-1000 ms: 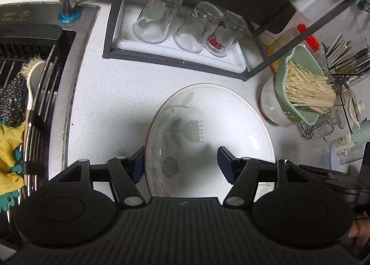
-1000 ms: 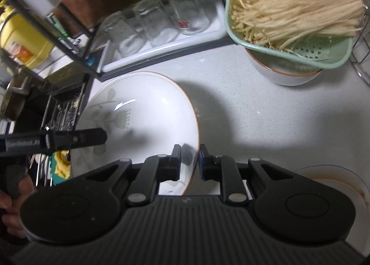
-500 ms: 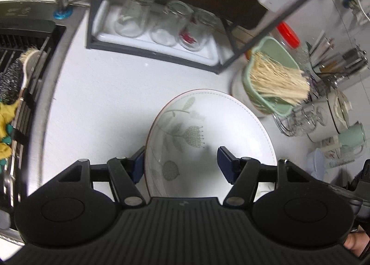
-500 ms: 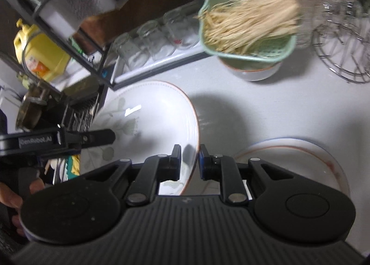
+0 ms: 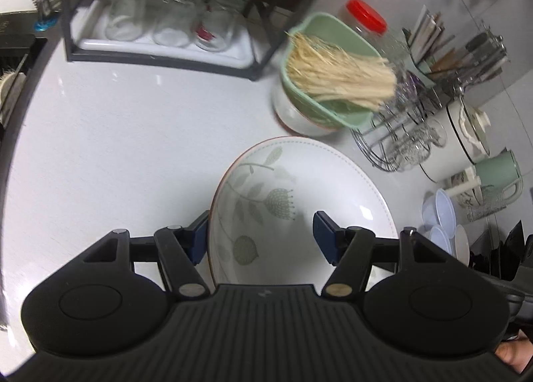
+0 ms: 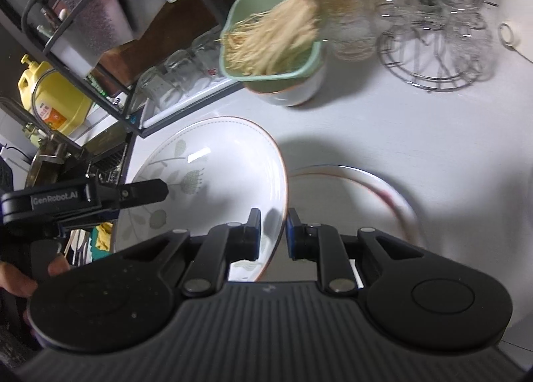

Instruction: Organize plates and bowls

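Note:
A large white bowl [image 5: 293, 188] with a grey-green leaf pattern and a brown rim hangs over the pale counter [image 5: 116, 148], held from both sides. My left gripper [image 5: 261, 232] straddles its left wall, one pad outside the rim and one inside, shut on it with the jaws wide apart. In the right wrist view my right gripper [image 6: 271, 228] is shut on the bowl's [image 6: 216, 162] right rim, and the left gripper's upper finger [image 6: 143, 192] lies over the inside. A plate [image 6: 376, 185] with a reddish rim lies on the counter just right of the bowl.
A green colander of pale noodles [image 5: 333, 105] sits in a white bowl [image 5: 289, 115] behind. Upturned glass jars stand on a white tray [image 5: 166, 48] in a black rack. A wire glass stand [image 5: 399, 145], small cups [image 5: 439, 212] and a mug [image 5: 499, 172] crowd the right. The sink [image 5: 13, 58] is left.
Both grippers have carried the bowl together to the right and slightly up, away from the sink. The plate has come into the right wrist view beside the bowl.

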Tool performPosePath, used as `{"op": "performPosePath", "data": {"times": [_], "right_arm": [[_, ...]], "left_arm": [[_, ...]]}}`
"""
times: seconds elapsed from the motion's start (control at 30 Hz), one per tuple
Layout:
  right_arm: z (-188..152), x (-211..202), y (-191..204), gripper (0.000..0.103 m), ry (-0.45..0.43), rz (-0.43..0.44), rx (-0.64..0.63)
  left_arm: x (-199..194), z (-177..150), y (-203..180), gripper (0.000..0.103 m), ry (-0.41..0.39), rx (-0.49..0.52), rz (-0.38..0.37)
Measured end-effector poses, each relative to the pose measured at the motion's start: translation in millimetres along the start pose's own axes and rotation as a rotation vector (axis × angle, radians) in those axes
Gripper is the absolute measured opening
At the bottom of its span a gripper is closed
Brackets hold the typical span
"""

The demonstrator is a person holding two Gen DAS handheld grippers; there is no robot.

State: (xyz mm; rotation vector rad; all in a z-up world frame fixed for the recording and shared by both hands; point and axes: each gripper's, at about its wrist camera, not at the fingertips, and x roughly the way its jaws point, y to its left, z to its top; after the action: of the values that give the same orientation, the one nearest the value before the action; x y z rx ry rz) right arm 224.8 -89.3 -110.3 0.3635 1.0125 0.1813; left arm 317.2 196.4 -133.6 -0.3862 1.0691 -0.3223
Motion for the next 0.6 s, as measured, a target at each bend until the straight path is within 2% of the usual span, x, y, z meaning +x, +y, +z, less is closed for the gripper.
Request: {"op": "performPosePath", "data": {"times": [0.13,0.27,0.37,0.43,0.6], "right_arm": [[-4,-13,-19,0.018,-0.015,-0.031,-0.009],[-12,-17,-38,0.018,-0.004,-0.033,-0.003],[-18,-14,-45,0.018,0.012,-0.031,-0.012],[-22,-11,-50,0.018,0.030,-0.028,-0.014],[-28,0,-56,0.018,0.073,-0.032,-0.043]], "left_arm": [[10,-15,-22,0.068,0.021,0.021,-0.005],[21,-32,-38,0.068,0.039,0.044,0.030],[27,-42,-42,0.068,0.049,0.060,0.057],[32,-45,-39,0.068,0.070,0.036,0.058],[32,-48,-42,0.067,0.059,0.021,0.083]]}}
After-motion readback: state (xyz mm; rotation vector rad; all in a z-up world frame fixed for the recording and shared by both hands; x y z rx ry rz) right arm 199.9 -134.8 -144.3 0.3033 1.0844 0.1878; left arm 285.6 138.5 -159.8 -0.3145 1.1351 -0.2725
